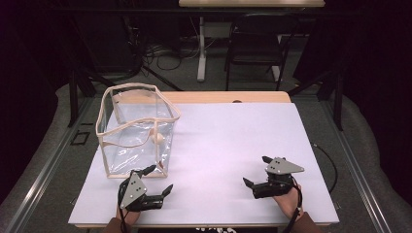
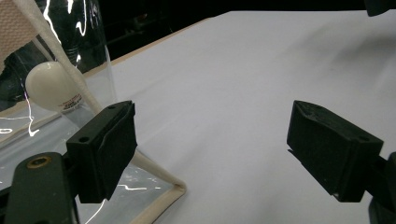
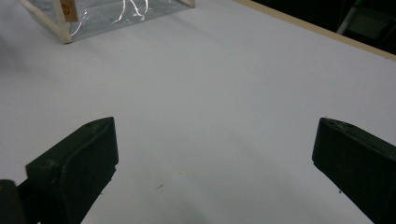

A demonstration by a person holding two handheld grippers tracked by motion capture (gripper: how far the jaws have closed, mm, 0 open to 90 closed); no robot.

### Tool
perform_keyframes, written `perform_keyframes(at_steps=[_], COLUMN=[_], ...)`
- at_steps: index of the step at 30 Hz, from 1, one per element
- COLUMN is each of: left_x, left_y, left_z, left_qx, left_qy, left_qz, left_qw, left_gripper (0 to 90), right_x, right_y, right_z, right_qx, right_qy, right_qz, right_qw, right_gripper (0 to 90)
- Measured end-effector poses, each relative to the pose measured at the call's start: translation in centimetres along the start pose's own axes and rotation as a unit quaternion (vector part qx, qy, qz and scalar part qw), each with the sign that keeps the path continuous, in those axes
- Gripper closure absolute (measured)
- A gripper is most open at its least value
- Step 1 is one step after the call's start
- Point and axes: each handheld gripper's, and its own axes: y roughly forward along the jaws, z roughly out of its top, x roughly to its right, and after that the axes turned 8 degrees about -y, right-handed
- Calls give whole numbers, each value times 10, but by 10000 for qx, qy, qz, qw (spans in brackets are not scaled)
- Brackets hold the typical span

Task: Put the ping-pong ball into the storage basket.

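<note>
A clear plastic bag (image 1: 136, 128) with beige trim stands open at the table's left. A white rounded object like a bulb (image 1: 158, 137) lies inside it against the near wall. My left gripper (image 1: 160, 178) rests open just in front of the bag's near right corner. In the left gripper view, the left gripper (image 2: 212, 121) has nothing between its jaws, with the bag's corner (image 2: 163, 193) beside one jaw and the bulb (image 2: 49, 86) behind the plastic. My right gripper (image 1: 256, 170) sits open at the front right, apart from the bag. The right gripper view shows the right gripper (image 3: 217, 135) wide over bare sheet.
A white sheet (image 1: 228, 141) covers the tabletop, with a strip of wood (image 1: 228, 97) showing at the far edge. A dark chair (image 1: 255, 43) and a table leg (image 1: 200, 48) stand beyond the table. A cable (image 1: 330, 165) trails off the right side.
</note>
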Motion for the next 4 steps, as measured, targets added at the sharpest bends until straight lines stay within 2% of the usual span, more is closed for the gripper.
perform_keyframes(at_steps=[1, 4], left_x=[0, 1], left_y=[0, 1], left_z=[0, 0], left_qx=[-17, -35], left_qy=[34, 37], left_qz=[-17, -25], left_qw=[10000, 10000], left_gripper=[159, 159], right_x=[-1, -3], right_y=[-6, -9], right_z=[-1, -2], right_qx=[128, 180], right_qy=[40, -16], right_qz=[-94, -225], right_qw=[9999, 9996], right_gripper=[0, 0])
